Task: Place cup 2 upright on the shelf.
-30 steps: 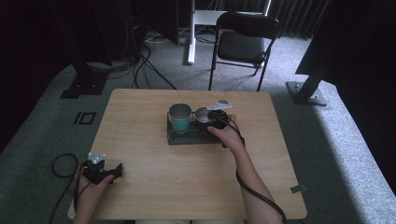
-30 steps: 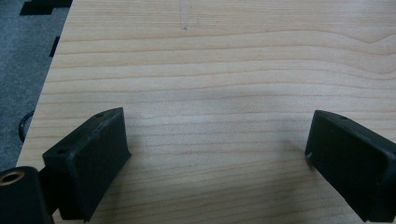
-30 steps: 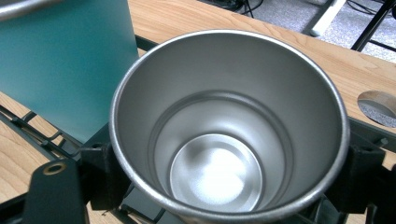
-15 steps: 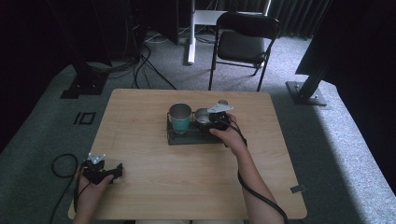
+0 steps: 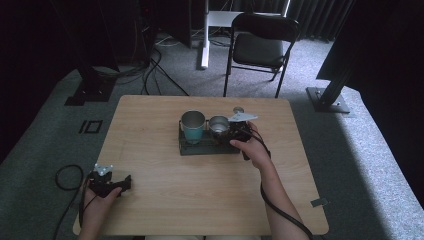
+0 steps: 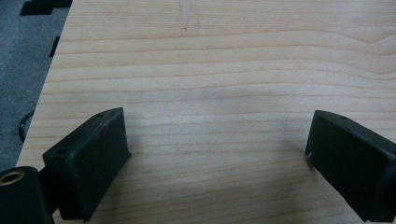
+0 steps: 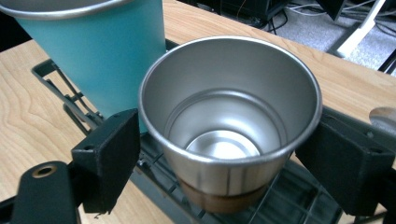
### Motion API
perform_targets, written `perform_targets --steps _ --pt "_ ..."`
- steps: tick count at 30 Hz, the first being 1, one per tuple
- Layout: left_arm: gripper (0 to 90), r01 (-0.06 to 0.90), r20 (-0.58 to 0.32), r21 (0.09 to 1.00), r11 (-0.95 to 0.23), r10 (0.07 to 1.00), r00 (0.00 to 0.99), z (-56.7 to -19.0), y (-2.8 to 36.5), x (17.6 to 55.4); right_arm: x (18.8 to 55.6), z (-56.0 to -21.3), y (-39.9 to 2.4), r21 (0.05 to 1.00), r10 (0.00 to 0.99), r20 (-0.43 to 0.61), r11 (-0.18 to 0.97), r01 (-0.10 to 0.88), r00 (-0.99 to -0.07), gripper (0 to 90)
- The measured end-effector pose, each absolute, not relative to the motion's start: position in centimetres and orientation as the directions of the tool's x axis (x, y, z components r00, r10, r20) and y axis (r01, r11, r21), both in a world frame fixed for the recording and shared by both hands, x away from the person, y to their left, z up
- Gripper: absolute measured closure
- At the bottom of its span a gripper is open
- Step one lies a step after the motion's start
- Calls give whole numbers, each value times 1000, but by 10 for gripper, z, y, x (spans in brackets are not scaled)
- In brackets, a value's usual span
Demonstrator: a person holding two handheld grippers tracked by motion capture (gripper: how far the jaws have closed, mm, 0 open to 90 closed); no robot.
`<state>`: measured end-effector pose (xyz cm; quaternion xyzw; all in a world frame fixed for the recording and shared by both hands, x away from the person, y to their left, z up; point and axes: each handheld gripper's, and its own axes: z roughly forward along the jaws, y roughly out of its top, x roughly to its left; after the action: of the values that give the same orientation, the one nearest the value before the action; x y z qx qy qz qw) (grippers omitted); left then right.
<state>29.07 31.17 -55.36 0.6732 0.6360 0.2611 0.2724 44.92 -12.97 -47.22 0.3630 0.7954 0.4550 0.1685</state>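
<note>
A light wooden bench point(image 5: 165, 210) with rounded corners stands on grey carpet point(image 5: 360, 165). Beyond the bench's far edge a black folding chair point(image 5: 260, 47) faces it, and just left of the chair rises a white stand leg point(image 5: 205, 35) on a flat foot. Black cables point(image 5: 155, 65) trail over the carpet left of that leg. Dark drapes point(image 5: 35, 75) close off the room to the left of the bench, and a dark panel on a metal base plate point(image 5: 327, 100) stands to its right. Daylight falls in a pale band across the carpet right of the bench. A small black square outline point(image 5: 91, 126) is marked on the carpet by the bench's left edge.
</note>
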Motion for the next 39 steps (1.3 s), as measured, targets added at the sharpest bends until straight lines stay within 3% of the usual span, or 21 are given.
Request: perform_targets --steps 39 --pt "65 713 3 700 -40 999 53 -554 312 291 411 -465 -180 867 735 58 299 399 -675 133"
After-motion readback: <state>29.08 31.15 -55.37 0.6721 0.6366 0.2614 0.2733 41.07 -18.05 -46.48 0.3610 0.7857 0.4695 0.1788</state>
